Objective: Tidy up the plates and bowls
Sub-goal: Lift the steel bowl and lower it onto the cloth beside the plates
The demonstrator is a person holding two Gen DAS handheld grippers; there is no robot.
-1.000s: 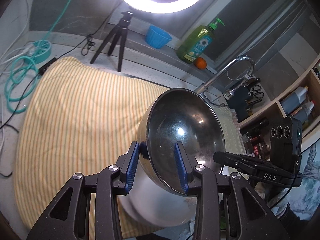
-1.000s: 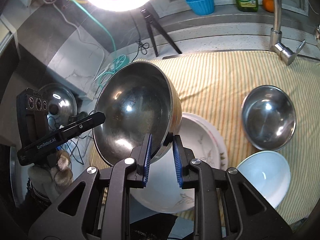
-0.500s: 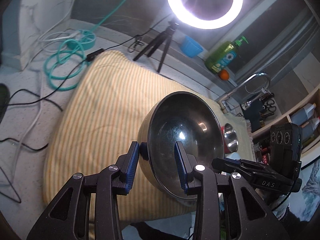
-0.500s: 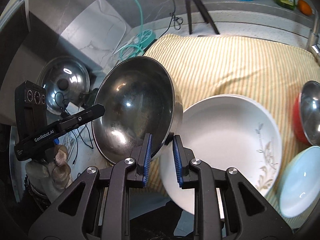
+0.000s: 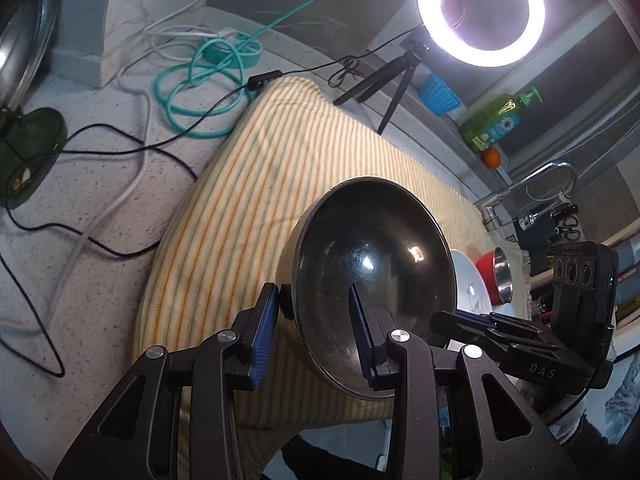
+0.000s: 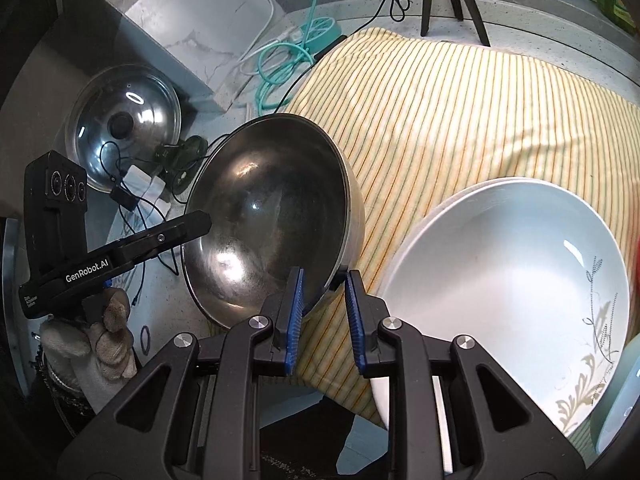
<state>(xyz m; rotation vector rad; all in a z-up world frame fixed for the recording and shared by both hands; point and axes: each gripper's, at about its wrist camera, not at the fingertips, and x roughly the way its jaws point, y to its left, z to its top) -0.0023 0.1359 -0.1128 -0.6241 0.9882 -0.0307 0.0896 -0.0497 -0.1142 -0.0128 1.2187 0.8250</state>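
Observation:
A large steel bowl [image 5: 372, 264] [image 6: 264, 224] is tilted over the left end of the striped cloth [image 5: 260, 184] [image 6: 460, 100]. My left gripper [image 5: 312, 332] is shut on its near rim, one finger inside and one outside. My right gripper [image 6: 324, 312] is shut on the opposite rim in the same way. To the right of the bowl a white plate [image 6: 508, 280] [image 5: 468, 288] with a leaf pattern lies on the cloth. Past the plate sits a red bowl [image 5: 486, 266] with a small steel bowl [image 5: 502, 276] in it. A pale blue bowl [image 6: 616, 412] shows at the right edge.
A teal cable coil [image 5: 200, 92] and black wires [image 5: 100, 152] lie on the counter left of the cloth. A pot lid [image 6: 124, 120] leans at the far left. A ring light [image 5: 480, 12] on a tripod, blue cup [image 5: 440, 92], soap bottle [image 5: 492, 120], orange [image 5: 491, 157] and faucet [image 5: 532, 184] line the back. A gloved hand [image 6: 92, 328] holds the left gripper.
Both grippers have carried the steel bowl leftward and lower, from above the white plate to the left end of the cloth. Their hold on the rim is unchanged.

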